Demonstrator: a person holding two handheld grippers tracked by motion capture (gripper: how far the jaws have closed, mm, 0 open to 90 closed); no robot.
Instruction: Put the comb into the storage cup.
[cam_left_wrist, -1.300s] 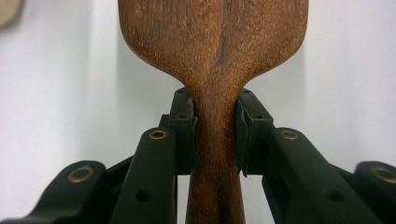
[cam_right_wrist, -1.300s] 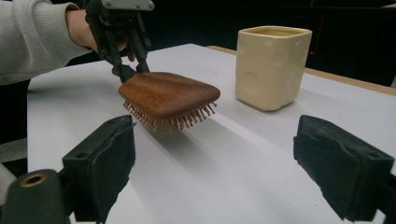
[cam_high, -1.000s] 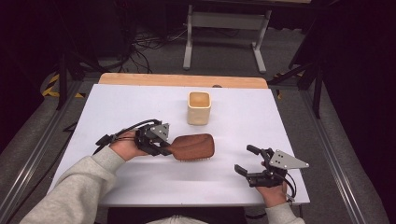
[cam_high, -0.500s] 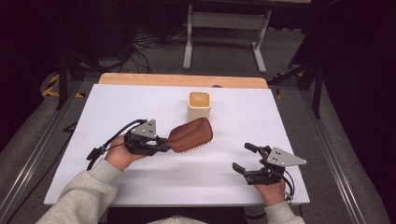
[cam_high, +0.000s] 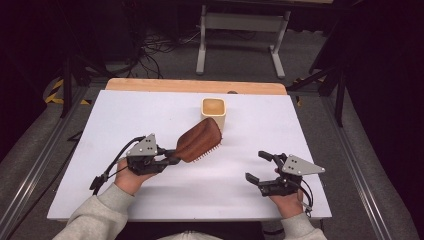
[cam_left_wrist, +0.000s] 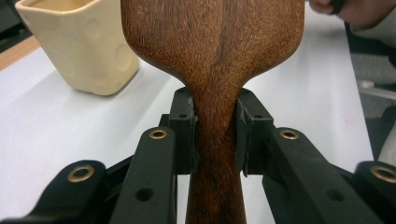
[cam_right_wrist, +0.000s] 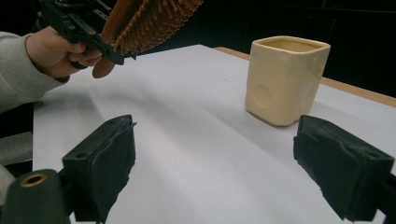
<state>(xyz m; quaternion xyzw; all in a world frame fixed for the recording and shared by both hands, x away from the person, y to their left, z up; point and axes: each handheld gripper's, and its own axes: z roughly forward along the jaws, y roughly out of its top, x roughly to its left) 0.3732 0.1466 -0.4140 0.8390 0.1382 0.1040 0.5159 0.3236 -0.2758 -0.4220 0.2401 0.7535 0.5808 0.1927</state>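
High view, as I read it from my station: left gripper (cam_high: 169, 159), one black two-jaw unit with a grey three-cornered plate, sits in a grey-sleeved hand at the near left of the white rectangular table (cam_high: 125, 115), pointing up and to the right, its jaws clamped on the narrow handle of one brown wooden paddle hairbrush (cam_high: 200, 141). I log the brush as lifted clear of the table and tilted, smooth grained back uppermost, short bristles facing down, its head just in front of one cream square ceramic cup (cam_high: 214, 111) with dimpled walls, standing upright near the table's far middle. Right gripper (cam_high: 260, 167), same build, rests low at the near right, well apart from brush and cup, jaws spread wide and holding nothing. Count: two grippers, one brush, one cup.
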